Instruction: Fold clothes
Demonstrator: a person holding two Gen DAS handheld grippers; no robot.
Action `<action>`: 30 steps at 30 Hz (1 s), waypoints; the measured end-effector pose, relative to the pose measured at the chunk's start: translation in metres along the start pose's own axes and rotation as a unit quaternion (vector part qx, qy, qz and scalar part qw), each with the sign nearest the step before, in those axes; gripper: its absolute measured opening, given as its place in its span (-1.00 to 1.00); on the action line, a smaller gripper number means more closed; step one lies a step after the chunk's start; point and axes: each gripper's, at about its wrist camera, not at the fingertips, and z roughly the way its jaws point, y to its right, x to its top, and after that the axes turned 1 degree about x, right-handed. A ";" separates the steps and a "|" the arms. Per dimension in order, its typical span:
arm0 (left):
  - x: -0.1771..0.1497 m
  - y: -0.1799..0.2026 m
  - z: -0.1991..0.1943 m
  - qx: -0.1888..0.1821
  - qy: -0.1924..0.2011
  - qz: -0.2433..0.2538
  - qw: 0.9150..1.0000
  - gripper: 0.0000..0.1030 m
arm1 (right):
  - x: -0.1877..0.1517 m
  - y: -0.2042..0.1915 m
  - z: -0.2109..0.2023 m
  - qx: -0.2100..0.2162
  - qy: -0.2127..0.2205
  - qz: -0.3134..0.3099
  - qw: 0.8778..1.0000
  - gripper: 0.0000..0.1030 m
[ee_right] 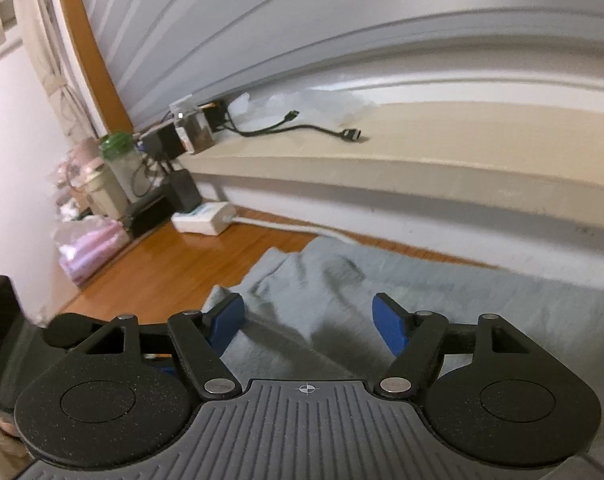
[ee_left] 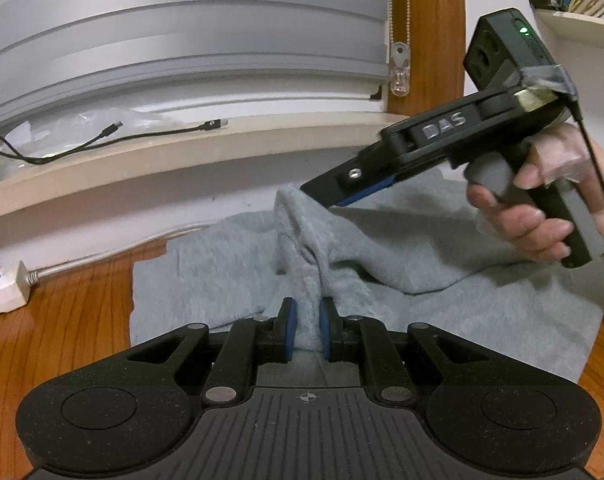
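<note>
My left tongs (ee_left: 308, 322) pinch a raised ridge of the soft grey fleece garment (ee_left: 442, 248), which lies spread on the glossy wooden worktop (ee_left: 62, 320). My right tongs (ee_right: 308, 320) hover just above the cloth — blue pads spread wide, holding nothing — gripped by a hand (ee_left: 542, 216).

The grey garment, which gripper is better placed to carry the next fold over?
Left. The left gripper is already shut on a raised ridge of the grey garment; the right gripper hangs open above it, holding nothing.
</note>
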 end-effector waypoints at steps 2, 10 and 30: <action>-0.001 -0.001 0.000 0.000 0.000 -0.002 1.000 -0.73 | -0.003 -0.003 -0.001 0.017 -0.011 0.000 1.000 0.36; -0.003 -0.002 -0.001 0.002 -0.004 -0.004 1.000 -0.73 | -0.013 -0.025 -0.001 0.021 -0.035 -0.060 0.997 -0.03; 0.024 -0.037 -0.060 0.013 0.065 -0.107 0.992 -0.54 | -0.081 -0.121 -0.042 0.022 -0.047 -0.209 0.977 -0.89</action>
